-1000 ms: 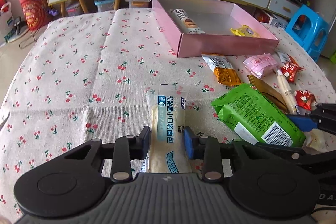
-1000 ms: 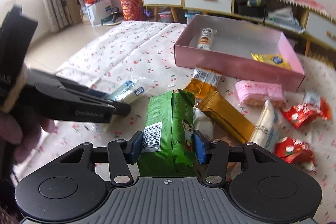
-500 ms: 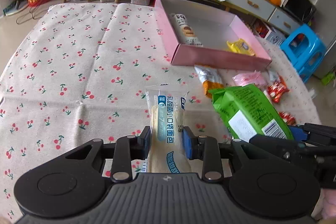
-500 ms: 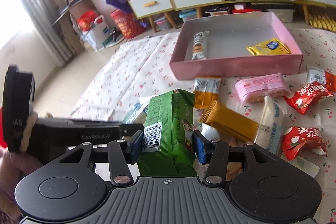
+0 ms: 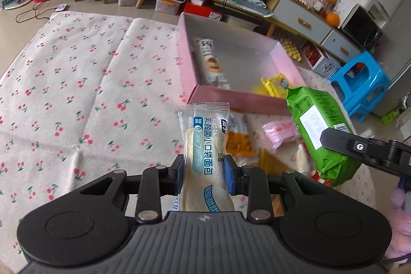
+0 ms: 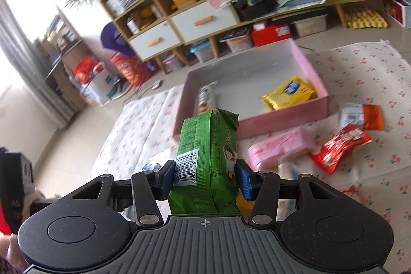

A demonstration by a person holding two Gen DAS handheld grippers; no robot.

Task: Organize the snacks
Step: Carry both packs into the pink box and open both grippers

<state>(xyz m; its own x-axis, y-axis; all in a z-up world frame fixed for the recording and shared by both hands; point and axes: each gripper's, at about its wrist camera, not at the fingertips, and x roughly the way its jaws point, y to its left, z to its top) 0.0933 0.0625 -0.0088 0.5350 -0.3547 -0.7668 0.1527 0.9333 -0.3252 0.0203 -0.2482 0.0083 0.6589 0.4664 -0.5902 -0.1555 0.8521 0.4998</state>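
My left gripper [image 5: 204,172] is shut on a clear bread packet with blue print [image 5: 205,143], held above the cherry-print cloth. The right gripper [image 6: 205,179] is shut on a green snack pack [image 6: 208,158], lifted off the cloth; the green snack pack [image 5: 318,130] also shows at the right of the left wrist view, ahead of the right gripper's black arm. Beyond both stands the pink box [image 5: 231,94] [image 6: 285,114], open at the top. A biscuit roll [image 5: 210,60] and a yellow packet [image 6: 290,91] lie in it.
Loose snacks lie on the cloth near the box: a pink packet [image 6: 280,145], a red packet [image 6: 341,143], an orange-and-white packet [image 6: 359,116] and an orange packet [image 5: 237,140]. A blue stool [image 5: 359,84] stands right of the table. Drawers and shelves line the far wall.
Both grippers have risen with their packets and come nearer the pink box. The green pack has swung up and rightward in the left wrist view; the right wrist view has rolled.
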